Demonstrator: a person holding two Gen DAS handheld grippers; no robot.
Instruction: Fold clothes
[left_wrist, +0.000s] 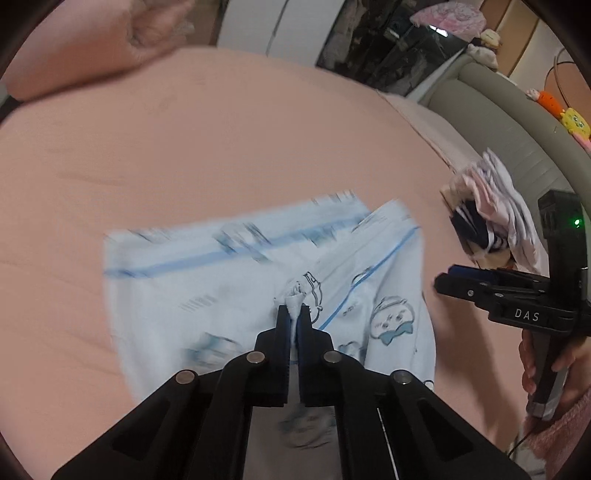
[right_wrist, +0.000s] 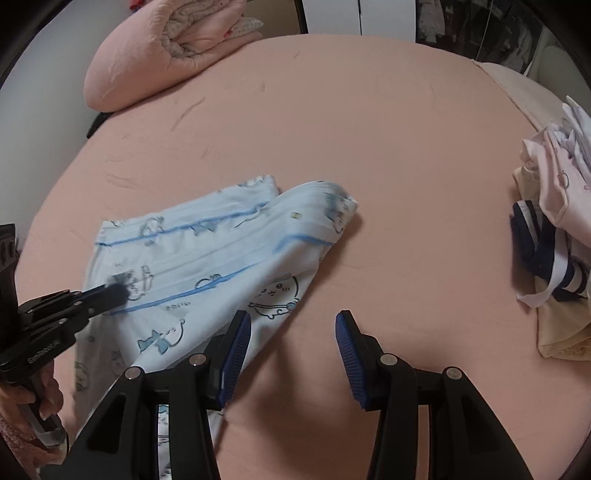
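a bed (right_wrist: 332, 110) under a smooth pink sheet fills both views, with a rolled pink quilt (right_wrist: 147, 48) at its far left corner and a grey padded edge (left_wrist: 491, 114) along its right side, where small plush toys (left_wrist: 569, 122) sit. the light blue pyjama garment (right_wrist: 207, 258), printed with cartoon animals and crossed by blue stripes, lies on the near left part of the bed, partly doubled over itself, one fold reaching toward the middle. the left tongs (left_wrist: 294, 314) are pressed together on a small bunch of that blue cloth, which pokes up between the tips. the right tongs (right_wrist: 293, 321) stand spread with nothing between them, above bare sheet just beside the garment's near right edge; the left blue pad (right_wrist: 236, 350) overlaps the cloth's edge in the picture, though contact cannot be told. a heap of other clothes (right_wrist: 554, 221), pink, white, cream and navy-striped, sits at the bed's right edge, well apart from the garment. a hand (left_wrist: 554, 373) in a fuzzy pink sleeve grips the right handle.
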